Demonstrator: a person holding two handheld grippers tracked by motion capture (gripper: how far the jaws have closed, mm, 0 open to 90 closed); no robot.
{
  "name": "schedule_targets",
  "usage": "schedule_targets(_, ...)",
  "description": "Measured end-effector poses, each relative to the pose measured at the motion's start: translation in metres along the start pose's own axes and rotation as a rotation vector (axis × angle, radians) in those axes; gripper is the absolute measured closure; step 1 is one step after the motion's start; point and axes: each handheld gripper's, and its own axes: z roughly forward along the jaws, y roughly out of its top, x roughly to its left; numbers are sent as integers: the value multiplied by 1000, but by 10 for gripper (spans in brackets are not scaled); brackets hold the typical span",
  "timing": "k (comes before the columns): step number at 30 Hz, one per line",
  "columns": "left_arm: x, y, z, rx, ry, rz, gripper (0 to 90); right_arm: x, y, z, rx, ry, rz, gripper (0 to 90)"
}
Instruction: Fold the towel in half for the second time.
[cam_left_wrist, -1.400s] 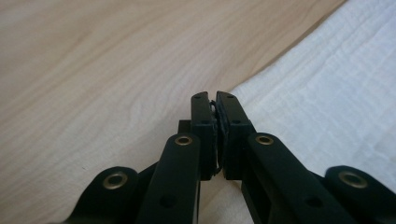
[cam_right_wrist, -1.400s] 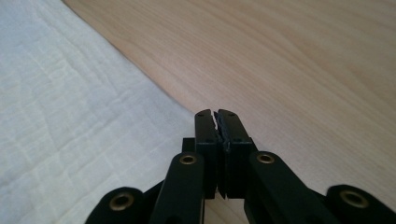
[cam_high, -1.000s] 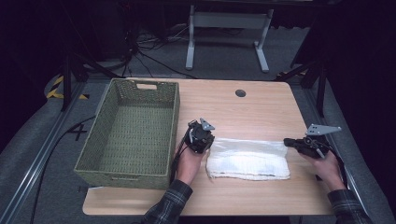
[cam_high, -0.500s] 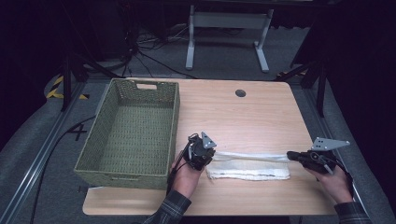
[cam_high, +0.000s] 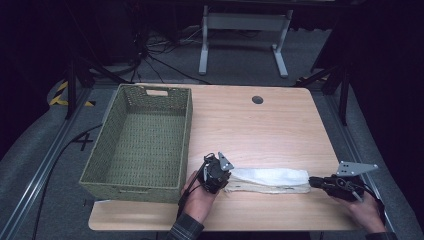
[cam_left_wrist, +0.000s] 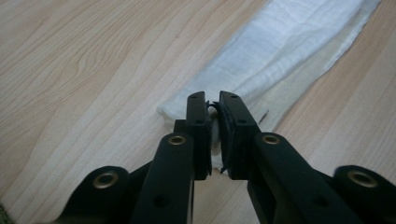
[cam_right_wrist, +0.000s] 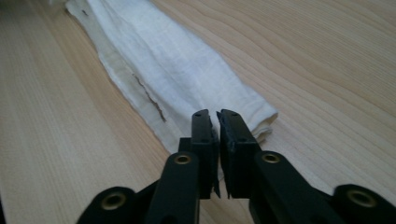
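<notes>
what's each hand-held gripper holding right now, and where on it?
Both grip the folded white cloth: left hand-held gripper shut on its left end, right hand-held gripper shut on its right end.

cloth (cam_left_wrist: 261, 70) end hidden between tongs (cam_left_wrist: 213, 108)

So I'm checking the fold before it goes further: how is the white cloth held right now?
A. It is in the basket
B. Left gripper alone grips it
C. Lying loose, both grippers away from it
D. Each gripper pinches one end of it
D: the left gripper and the right gripper each have jaws closed on an end of the white cloth, which lies stretched out on the table beside the basket.
</notes>
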Motion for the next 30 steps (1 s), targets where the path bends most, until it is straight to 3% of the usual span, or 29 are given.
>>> schedule_targets(6, -4, 6, -8, -37, -6, 11, 800, 1, 4, -9, -57, -7, 2, 827)
schedule_targets(10, -5, 8, -2, -31, -35, 12, 807, 1, 5, -3, -34, 1, 3, 869)
schedule_targets(12, -3, 5, 10, 10, -83, 7, 835, 2, 2, 6, 8, 18, 0, 891)
schedule_targets(15, -1, 2, 20, 46, -121, 5, 839, 1, -1, 11, 47, 31, 1, 894)
schedule_targets(19, 4, -7, 30, 135, -137, 8, 856, 0, -5, 16, 87, 41, 3, 896)
schedule_targets(25, 5, -12, 30, 159, -148, 34, 878, 0, -5, 19, 107, 28, -7, 899)
schedule_targets(30, 4, -14, 27, 153, -172, 22, 854, -1, -3, 22, 119, 14, -20, 899)
